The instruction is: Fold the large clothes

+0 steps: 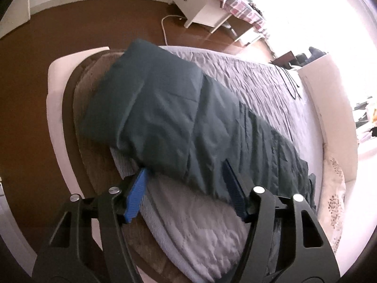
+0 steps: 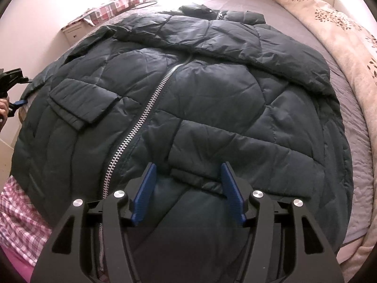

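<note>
Dark green quilted puffer jacket (image 2: 212, 99): smooth synthetic cloth, slight sheen, stitched panels. Silver metal zipper (image 2: 141, 122): toothed, shiny. Grey quilted bedspread (image 1: 254, 75): matt cloth, wrinkled. Beige floral blanket (image 2: 348, 54): soft, matt, fuzzy. Brown floor (image 1: 77, 30): smooth, faintly glossy. Left gripper (image 1: 186, 188), right gripper (image 2: 188, 188): matt black plastic, ribbed blue pads (image 2: 143, 193), polished metal rivets (image 2: 257, 193).

Bed (image 2: 353, 108): dark puffer jacket (image 2: 188, 99) covers its near and middle part. Clear grey quilt lies beyond the jacket's collar and along its right edge. Floral blanket (image 2: 341, 35) bounds the right side. White nightstand (image 1: 200, 2) stands off the bed, across bare floor (image 1: 59, 47).
</note>
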